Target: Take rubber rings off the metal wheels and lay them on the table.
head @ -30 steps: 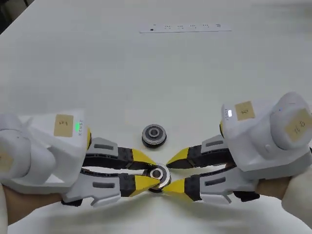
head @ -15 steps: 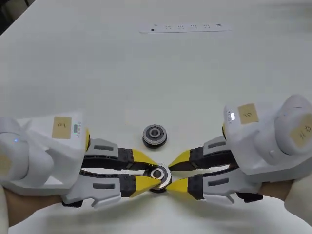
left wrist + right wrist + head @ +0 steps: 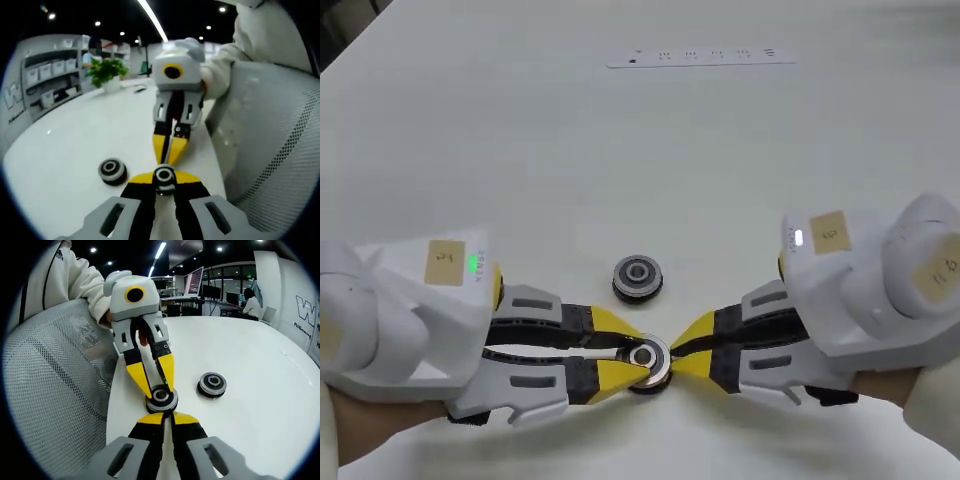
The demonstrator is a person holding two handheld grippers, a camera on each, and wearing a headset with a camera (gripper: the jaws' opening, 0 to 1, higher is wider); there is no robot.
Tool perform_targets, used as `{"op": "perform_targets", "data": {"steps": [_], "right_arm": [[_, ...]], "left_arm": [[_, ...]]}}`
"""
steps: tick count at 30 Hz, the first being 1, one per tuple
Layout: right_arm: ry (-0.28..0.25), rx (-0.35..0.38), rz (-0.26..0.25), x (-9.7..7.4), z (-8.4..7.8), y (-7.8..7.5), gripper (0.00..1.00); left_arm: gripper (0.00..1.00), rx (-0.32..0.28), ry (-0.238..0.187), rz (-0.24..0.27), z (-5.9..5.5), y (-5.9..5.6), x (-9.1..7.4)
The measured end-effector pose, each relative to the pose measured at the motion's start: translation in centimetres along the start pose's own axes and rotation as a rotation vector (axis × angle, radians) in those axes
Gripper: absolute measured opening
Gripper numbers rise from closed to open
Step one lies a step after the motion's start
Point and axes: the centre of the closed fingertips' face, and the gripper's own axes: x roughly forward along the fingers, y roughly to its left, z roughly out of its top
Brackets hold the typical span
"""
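Observation:
A small metal wheel (image 3: pixel 645 358) with a black rubber ring sits just above the table, and my left gripper (image 3: pixel 638 360) is shut on it across its rim. In the left gripper view the wheel (image 3: pixel 164 176) lies between my yellow tips (image 3: pixel 165 178). My right gripper (image 3: pixel 674 352) comes in from the opposite side. Its jaws are pressed together at the wheel's right edge, pinching the rubber ring (image 3: pixel 161 409). The right gripper (image 3: pixel 163 419) meets the wheel (image 3: pixel 161 397) head-on. A second wheel (image 3: pixel 637 277) lies flat just beyond, with its ring on.
A white power strip (image 3: pixel 700 57) lies far back on the white table (image 3: pixel 520 150). A grey mesh chair back (image 3: pixel 55 390) stands by the table's near edge. Shelves and a potted plant (image 3: pixel 104 70) are in the background.
My right gripper's jaws, open around the wheel a second ago, have closed at the wheel's right edge. The left gripper and both wheels have stayed in place.

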Motion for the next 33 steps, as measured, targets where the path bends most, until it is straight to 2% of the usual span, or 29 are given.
{"op": "perform_targets", "data": {"steps": [4, 9, 11, 17, 25, 29, 33], "right_arm": [[0.004, 0.026, 0.006, 0.1, -0.1, -0.2, 0.02], [0.006, 0.11, 0.015, 0.1, -0.2, -0.3, 0.02], [0.007, 0.132, -0.005, 0.1, -0.2, -0.6, 0.0], [-0.002, 0.172, -0.014, 0.0, -0.1, -0.8, 0.0], [-0.052, 0.318, 0.0, -0.5, 0.2, -1.1, 0.0], [-0.118, 0.421, 0.023, -0.7, 1.2, -0.9, 0.0], [-0.107, 0.422, 0.022, -0.7, 1.1, -0.9, 0.0]], "left_arm": [[0.14, -0.002, -0.004, 0.0, 0.0, 0.0, 0.0], [0.14, -0.003, -0.007, -0.001, 0.0, 0.0, 0.0], [0.14, -0.003, -0.008, 0.0, 0.0, 0.0, 0.0], [0.14, 0.003, -0.008, 0.002, 0.1, 0.0, 0.1], [0.14, 0.006, -0.008, 0.004, 0.1, 0.0, 0.1], [0.14, 0.008, -0.009, 0.004, 0.1, 0.0, 0.1], [0.14, 0.01, -0.009, 0.005, 0.1, 0.0, 0.1]]}}
